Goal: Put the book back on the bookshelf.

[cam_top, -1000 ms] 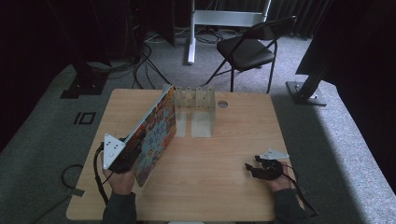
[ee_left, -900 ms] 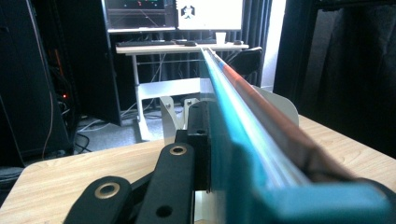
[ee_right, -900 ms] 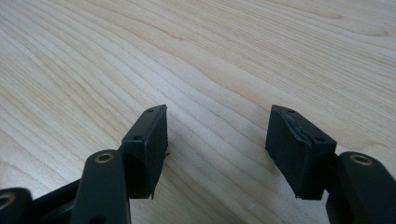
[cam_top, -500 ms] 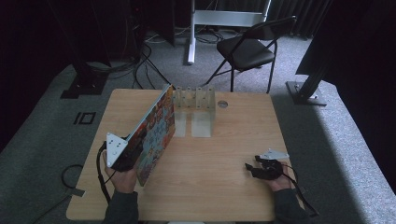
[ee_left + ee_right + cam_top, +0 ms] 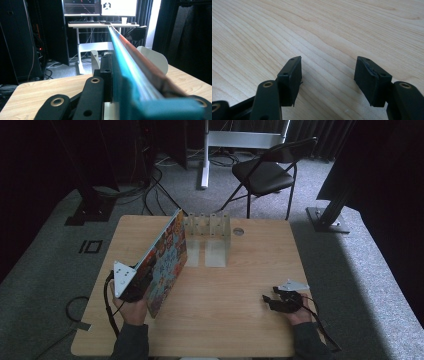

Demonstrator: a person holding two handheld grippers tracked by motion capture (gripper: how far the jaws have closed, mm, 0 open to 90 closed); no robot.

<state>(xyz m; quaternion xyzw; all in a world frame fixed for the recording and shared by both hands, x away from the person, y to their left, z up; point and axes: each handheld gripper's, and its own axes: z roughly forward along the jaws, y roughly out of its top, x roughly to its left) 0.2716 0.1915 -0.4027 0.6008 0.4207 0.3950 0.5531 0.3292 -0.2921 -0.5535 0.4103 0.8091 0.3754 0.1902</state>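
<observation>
A large, thin picture book (image 5: 165, 257) with a colourful cover stands tilted on its edge at the table's left. My left gripper (image 5: 137, 290) is shut on its near end. The book's far corner reaches up beside a white slotted rack (image 5: 207, 227) at the back of the table. In the left gripper view the book (image 5: 130, 57) runs away edge-on, teal and red, clamped in my left gripper (image 5: 113, 82), with the rack's rounded dividers (image 5: 152, 58) behind it. My right gripper (image 5: 270, 301) rests low on the table at the right, open, with bare wood between its jaws (image 5: 328, 75).
The wooden table (image 5: 235, 320) has bare room in the middle and front. A small round hole (image 5: 238, 231) sits to the right of the rack. A black folding chair (image 5: 265, 175) and a white desk frame (image 5: 240, 140) stand beyond the table's far edge.
</observation>
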